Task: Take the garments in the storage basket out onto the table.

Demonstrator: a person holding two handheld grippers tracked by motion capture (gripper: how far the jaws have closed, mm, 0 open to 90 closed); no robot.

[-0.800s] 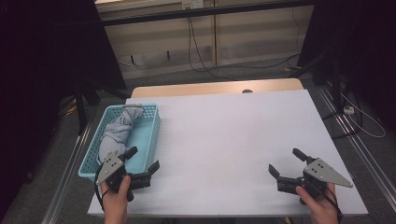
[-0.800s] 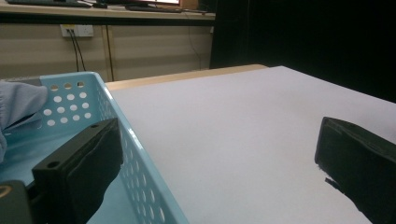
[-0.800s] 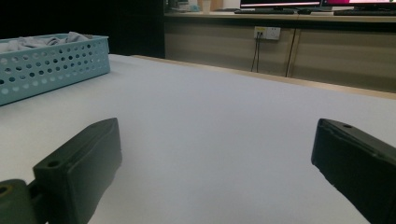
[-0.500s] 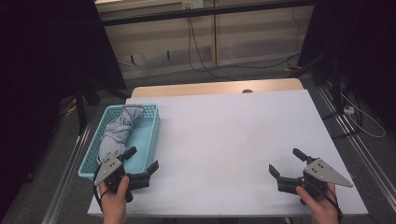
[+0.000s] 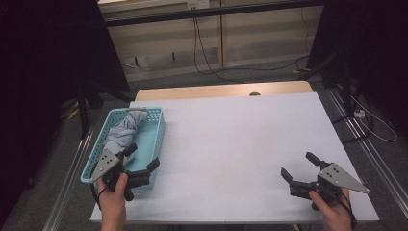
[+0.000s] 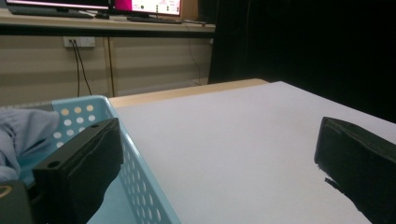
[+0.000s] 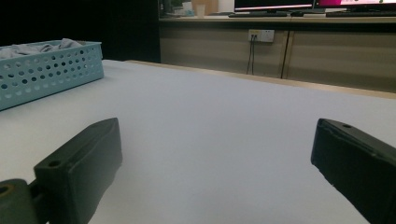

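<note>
Dim room, dark curtains at both sides, cabling along the far wall; white table (image 5: 240,144) lit from above. Your left gripper (image 5: 143,158) sits at the near left corner of the table with its jaws spread wide and nothing between the pads: one jaw hangs over the near end of the blue basket (image 5: 161,132), the other over bare table just outside the basket's wall. In the left gripper view the perforated blue wall runs up between the two jaws. Your right gripper (image 5: 300,166) rests near the front right corner, well apart from the basket, jaws likewise spread and holding nothing.

Grey cloth (image 5: 122,132) lies bundled inside the basket, touching neither gripper. Its long axis follows the basket's long axis, running from your side toward the far edge of the table; the thicker, knotted-looking end points away from you, and the looser end lies nearest your left gripper.

Progress, as judged: the work looks barely begun. The cloth is ungripped and in the basket, and the open table surface holds nothing. What is left is the grasp, the lift out, and whatever handling follows on the table.
</note>
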